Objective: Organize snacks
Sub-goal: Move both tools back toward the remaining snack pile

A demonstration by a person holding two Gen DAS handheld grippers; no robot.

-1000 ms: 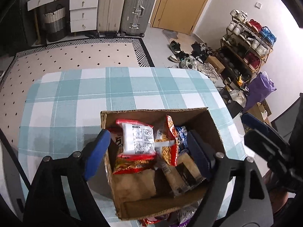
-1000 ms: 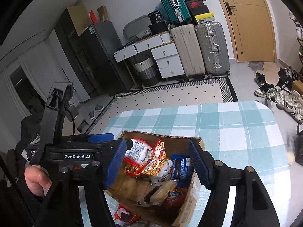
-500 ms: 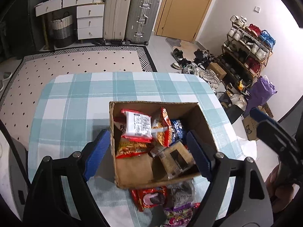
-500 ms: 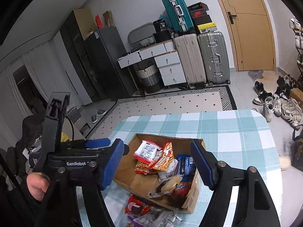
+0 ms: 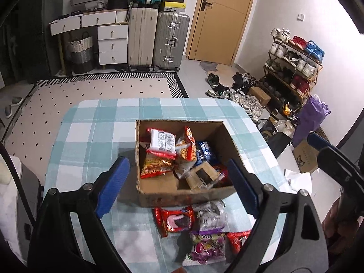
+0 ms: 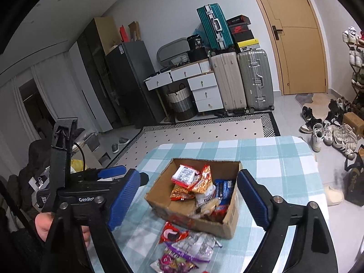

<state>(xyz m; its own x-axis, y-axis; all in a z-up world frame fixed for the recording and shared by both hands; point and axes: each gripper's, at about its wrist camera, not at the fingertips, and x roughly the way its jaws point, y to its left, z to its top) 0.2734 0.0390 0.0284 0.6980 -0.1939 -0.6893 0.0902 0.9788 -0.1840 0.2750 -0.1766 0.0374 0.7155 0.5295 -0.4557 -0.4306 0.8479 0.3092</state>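
An open cardboard box (image 5: 182,196) full of snack packets stands on the teal checked table (image 5: 91,132). In front of it lie loose packets: a red one (image 5: 174,219), a silvery one (image 5: 211,216) and a purple one (image 5: 204,248). My left gripper (image 5: 176,170) hovers above and short of the box, its jaws opening with nothing held. In the right wrist view the box (image 6: 204,224) sits below my right gripper (image 6: 188,177), whose jaws are also opening and empty. The left gripper (image 6: 109,173) shows at the left there, held by a hand (image 6: 43,225).
Beyond the table lie a dotted rug (image 5: 102,88), two suitcases (image 5: 157,38), white drawers (image 5: 112,43) and a wooden door (image 5: 223,16). A shoe rack (image 5: 293,61) and scattered shoes (image 5: 229,88) fill the right side. Bare cloth lies left of the box.
Both grippers have drawn back and up from the box, which looks smaller now. Loose packets in front of it came into view. The right jaws have spread wider.
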